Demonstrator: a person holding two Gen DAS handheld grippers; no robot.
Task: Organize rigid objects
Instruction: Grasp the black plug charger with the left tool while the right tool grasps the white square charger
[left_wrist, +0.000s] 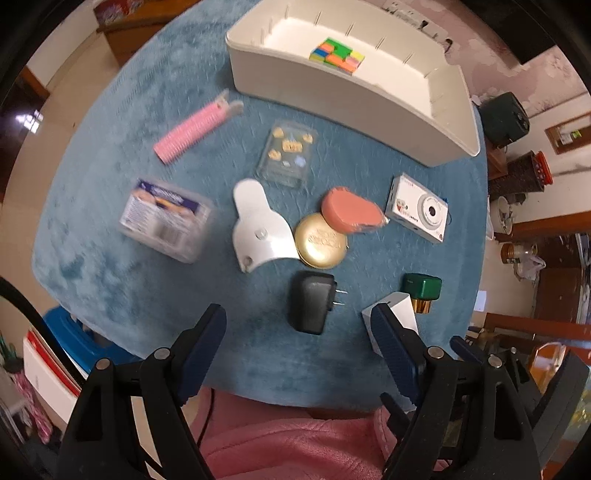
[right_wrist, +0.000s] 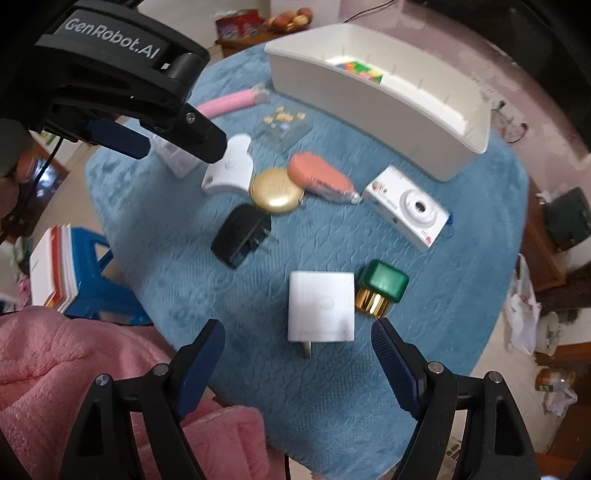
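A white bin (left_wrist: 332, 88) at the far side of the blue cloth holds a colourful cube (left_wrist: 338, 55). On the cloth lie a black plug adapter (left_wrist: 312, 301), a white charger block (right_wrist: 321, 306), a green-and-gold box (right_wrist: 382, 286), a white camera (right_wrist: 406, 208), a gold round case (left_wrist: 320, 240) and a salmon-pink object (left_wrist: 349, 210). My left gripper (left_wrist: 297, 310) hovers open above the black adapter, apart from it. My right gripper (right_wrist: 297, 326) hangs open above the white charger block, its pads clear of it. In the right wrist view the left gripper (right_wrist: 170, 144) shows at upper left.
Further left lie a pink hair roller (left_wrist: 190, 131), a clear card case (left_wrist: 286, 155), a labelled plastic box (left_wrist: 166, 219) and a white curved plastic piece (left_wrist: 256, 223). A pink sleeve (right_wrist: 55, 373) is at the near table edge. A blue stool (right_wrist: 99, 280) with books stands beside the table.
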